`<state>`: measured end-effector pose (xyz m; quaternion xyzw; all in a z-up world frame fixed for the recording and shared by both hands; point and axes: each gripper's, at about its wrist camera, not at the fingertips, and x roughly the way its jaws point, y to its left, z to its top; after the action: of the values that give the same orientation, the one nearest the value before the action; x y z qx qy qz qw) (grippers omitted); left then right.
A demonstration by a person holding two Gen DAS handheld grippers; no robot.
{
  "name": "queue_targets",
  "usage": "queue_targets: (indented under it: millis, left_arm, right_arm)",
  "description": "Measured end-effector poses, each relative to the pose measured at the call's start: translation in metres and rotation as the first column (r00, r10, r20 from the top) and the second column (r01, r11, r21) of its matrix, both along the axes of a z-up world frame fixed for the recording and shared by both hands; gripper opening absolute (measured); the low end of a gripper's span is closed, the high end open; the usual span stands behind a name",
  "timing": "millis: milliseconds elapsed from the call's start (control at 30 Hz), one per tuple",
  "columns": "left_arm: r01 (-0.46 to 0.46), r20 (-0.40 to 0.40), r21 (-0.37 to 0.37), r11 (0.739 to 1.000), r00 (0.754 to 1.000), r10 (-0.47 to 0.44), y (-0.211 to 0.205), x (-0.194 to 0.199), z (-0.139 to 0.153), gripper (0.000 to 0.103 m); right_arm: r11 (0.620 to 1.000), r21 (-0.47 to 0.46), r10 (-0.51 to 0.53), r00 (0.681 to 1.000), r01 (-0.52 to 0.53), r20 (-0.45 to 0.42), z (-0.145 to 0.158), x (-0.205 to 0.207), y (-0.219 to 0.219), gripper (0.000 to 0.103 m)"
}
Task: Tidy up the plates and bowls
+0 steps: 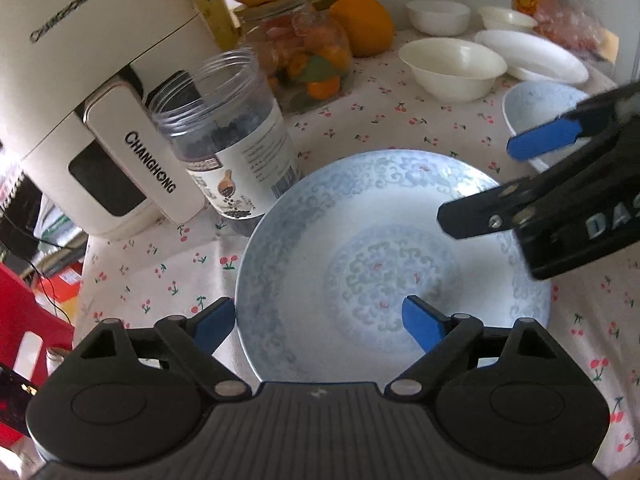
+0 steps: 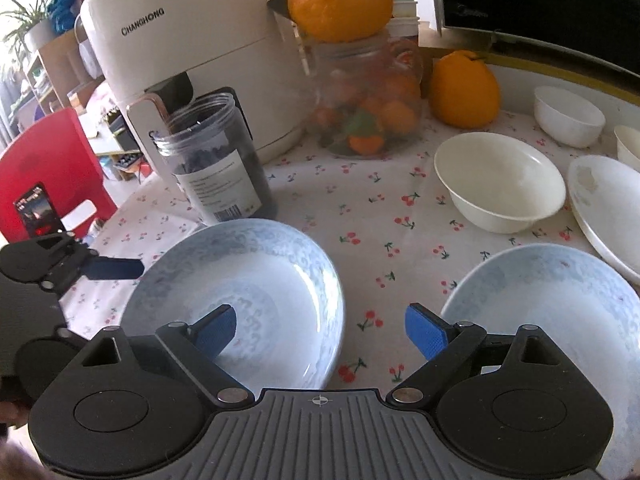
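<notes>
A blue-patterned plate (image 1: 394, 264) is shown at lower centre of the left wrist view, straddled at its near rim by the wide-open, empty left gripper (image 1: 320, 322). The right gripper (image 2: 320, 330), likewise spread and empty, is placed between that plate and a second patterned plate (image 2: 560, 320) at lower right. A cream bowl (image 2: 500, 182) is seen right of centre on the cherry-print tablecloth (image 2: 360, 216).

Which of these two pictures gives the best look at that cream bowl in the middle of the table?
The right wrist view: the cream bowl sits nearer and larger there, its whole rim and inside unobstructed. The left wrist view shows the same bowl whole too, but smaller and farther back.
</notes>
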<state>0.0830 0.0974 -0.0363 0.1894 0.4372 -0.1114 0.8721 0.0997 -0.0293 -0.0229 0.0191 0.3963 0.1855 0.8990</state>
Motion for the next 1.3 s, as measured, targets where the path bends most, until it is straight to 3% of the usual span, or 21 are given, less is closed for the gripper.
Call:
queue_targets:
  millis: [300,467,767,967,1033,1167,1300]
  left_arm:
    - [-0.061,-0.028,-0.124,0.99,0.998,0.058,0.018,0.005,-0.002,0.081]
    - [-0.075,-0.032,-0.157,0.985,0.997,0.071,0.025,0.002,0.0,0.076]
    - [-0.108,-0.04,-0.208,0.972,0.994,0.102,0.036,0.001,-0.001,0.063]
    - [-0.162,-0.048,-0.224,0.961,0.987,0.156,0.043,0.003,0.001,0.045]
    - [-0.17,-0.044,-0.224,0.96,0.985,0.164,0.045,0.004,0.001,0.04]
    - [-0.175,-0.036,-0.217,0.96,0.985,0.171,0.048,0.003,0.002,0.034]
    - [-0.195,-0.029,-0.216,0.957,0.981,0.193,0.052,0.0,0.004,0.026]
  right_arm:
    - [0.999,-0.032,0.03,1.0,-0.03,0.008,-0.012,0.001,0.015,0.091]
    - [0.999,-0.041,0.012,1.0,-0.012,-0.001,-0.015,0.003,0.017,0.088]
    - [0.998,-0.064,-0.003,1.0,0.002,-0.021,-0.018,0.006,0.017,0.072]
    - [0.997,-0.077,0.018,1.0,-0.019,-0.014,-0.019,0.002,0.021,0.061]
    - [0.997,-0.07,0.03,0.999,-0.031,-0.016,-0.018,0.001,0.022,0.051]
    - [0.997,-0.066,0.03,0.999,-0.031,-0.013,-0.017,0.001,0.022,0.052]
    - [0.998,-0.059,0.009,1.0,-0.01,-0.019,-0.016,0.002,0.02,0.045]
